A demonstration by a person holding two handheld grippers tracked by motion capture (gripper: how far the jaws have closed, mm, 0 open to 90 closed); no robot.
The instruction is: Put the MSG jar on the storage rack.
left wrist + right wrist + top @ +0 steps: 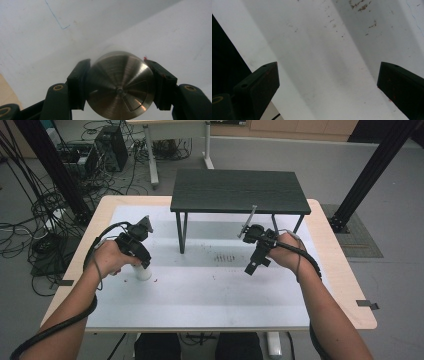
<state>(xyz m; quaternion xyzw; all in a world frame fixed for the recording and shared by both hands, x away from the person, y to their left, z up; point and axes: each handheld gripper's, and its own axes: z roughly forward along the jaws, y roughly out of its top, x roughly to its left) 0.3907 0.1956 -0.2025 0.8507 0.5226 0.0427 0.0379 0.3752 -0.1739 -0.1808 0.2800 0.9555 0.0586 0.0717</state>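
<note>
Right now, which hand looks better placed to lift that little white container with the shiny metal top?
The left. The left gripper is already shut on the container, a pad on each side of its metal lid. The right gripper hangs open over bare mat, well off to the side.

Black tools point(141, 264), brass screws, trailing cables

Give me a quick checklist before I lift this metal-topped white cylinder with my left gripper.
1. Left gripper pads pressing both sides of the cylinder: ok.
2. Cylinder centred between the jaws: ok.
3. Cylinder standing upright on the white mat: ok, in the high view.
4. Right gripper open and holding nothing: ok.
5. Right gripper apart from the cylinder: ok.
6. Grip firm enough for the lift: cannot tell.
</note>
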